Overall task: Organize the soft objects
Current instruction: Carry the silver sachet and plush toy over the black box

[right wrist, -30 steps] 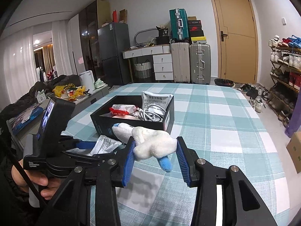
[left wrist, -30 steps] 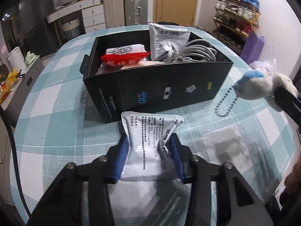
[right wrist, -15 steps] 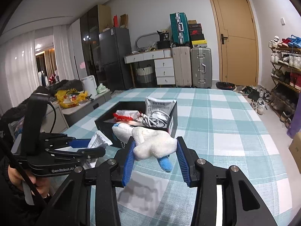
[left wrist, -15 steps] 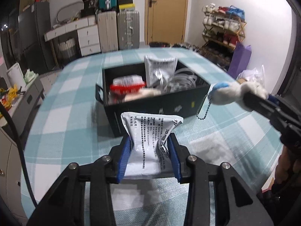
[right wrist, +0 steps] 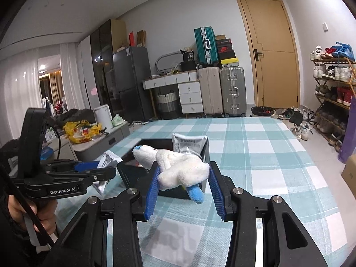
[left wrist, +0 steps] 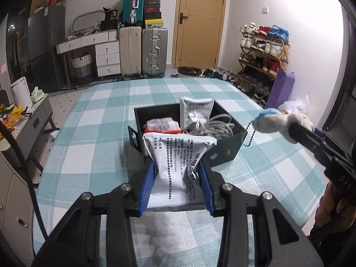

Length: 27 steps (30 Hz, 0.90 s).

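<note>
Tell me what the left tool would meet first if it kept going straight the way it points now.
Probably the black box: the left tool, shut on the white pouch, points at its near wall. The pouch's top edge would likely touch first; depth is unclear.
</note>
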Each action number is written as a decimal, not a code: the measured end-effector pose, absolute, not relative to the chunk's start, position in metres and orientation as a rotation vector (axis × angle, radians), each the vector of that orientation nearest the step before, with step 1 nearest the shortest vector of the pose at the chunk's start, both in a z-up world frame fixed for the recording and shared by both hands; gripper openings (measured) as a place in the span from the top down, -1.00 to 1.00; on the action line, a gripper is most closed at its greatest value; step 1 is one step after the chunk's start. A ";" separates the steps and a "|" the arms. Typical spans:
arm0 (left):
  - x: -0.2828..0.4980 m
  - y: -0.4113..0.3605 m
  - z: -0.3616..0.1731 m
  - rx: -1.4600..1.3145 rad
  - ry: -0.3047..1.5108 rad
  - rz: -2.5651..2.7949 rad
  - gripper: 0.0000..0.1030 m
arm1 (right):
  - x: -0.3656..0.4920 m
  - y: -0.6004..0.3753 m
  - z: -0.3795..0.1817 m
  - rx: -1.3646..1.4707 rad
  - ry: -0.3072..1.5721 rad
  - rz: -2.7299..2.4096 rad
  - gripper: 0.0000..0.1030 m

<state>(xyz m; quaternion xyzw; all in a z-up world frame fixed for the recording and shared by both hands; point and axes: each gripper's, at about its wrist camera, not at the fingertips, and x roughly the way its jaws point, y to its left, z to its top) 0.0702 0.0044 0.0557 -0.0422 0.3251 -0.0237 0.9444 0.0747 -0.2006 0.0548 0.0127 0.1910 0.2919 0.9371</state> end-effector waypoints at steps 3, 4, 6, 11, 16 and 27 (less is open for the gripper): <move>0.071 0.007 0.066 -0.087 0.637 -0.046 0.26 | 0.073 -0.199 0.071 0.037 0.350 0.592 0.17; 0.071 0.007 0.071 -0.087 0.627 -0.045 0.26 | 0.074 -0.200 0.076 0.046 0.342 0.591 0.17; 0.073 0.009 0.077 -0.085 0.613 -0.043 0.26 | 0.077 -0.198 0.084 0.053 0.328 0.580 0.17; 0.082 0.015 0.086 -0.093 0.593 -0.032 0.26 | 0.093 -0.192 0.094 0.061 0.339 0.564 0.17; 0.096 0.022 0.083 -0.104 0.602 -0.019 0.26 | 0.111 -0.181 0.096 0.022 0.356 0.549 0.17; 0.124 0.025 0.063 -0.114 0.653 -0.018 0.26 | 0.148 -0.158 0.079 -0.048 0.422 0.542 0.17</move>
